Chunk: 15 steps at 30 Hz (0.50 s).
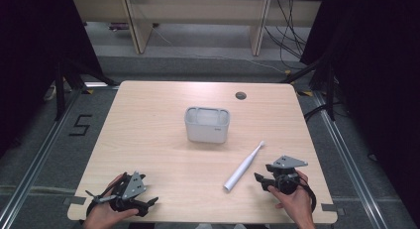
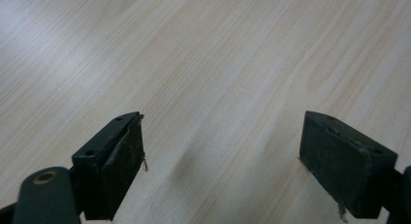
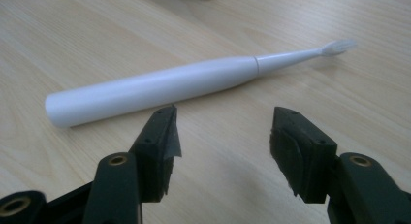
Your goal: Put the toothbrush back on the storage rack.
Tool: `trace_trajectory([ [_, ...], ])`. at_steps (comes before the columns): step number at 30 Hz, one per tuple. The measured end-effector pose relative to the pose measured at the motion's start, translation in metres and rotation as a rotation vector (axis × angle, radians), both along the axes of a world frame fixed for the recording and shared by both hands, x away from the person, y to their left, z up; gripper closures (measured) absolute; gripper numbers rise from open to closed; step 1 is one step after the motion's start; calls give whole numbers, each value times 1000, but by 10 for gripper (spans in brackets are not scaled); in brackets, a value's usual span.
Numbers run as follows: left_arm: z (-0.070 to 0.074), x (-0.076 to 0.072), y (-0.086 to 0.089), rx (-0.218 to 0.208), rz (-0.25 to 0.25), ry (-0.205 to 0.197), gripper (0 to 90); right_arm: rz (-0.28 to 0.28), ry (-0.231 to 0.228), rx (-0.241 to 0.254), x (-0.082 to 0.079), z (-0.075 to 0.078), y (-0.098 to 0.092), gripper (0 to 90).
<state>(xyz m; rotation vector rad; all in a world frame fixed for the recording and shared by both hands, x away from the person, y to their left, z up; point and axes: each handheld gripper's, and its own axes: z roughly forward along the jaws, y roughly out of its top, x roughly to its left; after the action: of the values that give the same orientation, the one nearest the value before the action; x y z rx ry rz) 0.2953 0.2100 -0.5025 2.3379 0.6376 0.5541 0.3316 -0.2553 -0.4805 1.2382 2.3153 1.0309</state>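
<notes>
Both claws sat near the table's [image 1: 148, 135] front edge: left claw [image 1: 151, 201] spread wide over bare wood, right claw [image 3: 223, 136] partly spread, gripping nothing. Toothbrush [image 1: 243, 166] lay untouched beside it, front-right; holder [image 1: 207, 124] mid-table. Pickup hadn't started, I'd say.

There is one worktop [image 1: 148, 140]. On it lies one white toothbrush [image 1: 242, 167]. There is one grey box [image 1: 207, 124] with an open top. There are two tools, a left tool [image 1: 148, 203] and a right tool [image 1: 261, 178], one in each hand. Each tool has two black jaws. The worktop has one small round hole [image 1: 240, 95].
</notes>
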Motion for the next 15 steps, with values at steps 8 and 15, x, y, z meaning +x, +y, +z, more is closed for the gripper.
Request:
trace_trajectory([
  [8, -1, 0, -1, -12, 10, 5, 156, 54, -17, 1, 7, 3, 11, 474],
  [15, -1, 0, 0, 4, 3, 3, 156, 93, -30, 1, 10, 6, 27, 573],
])
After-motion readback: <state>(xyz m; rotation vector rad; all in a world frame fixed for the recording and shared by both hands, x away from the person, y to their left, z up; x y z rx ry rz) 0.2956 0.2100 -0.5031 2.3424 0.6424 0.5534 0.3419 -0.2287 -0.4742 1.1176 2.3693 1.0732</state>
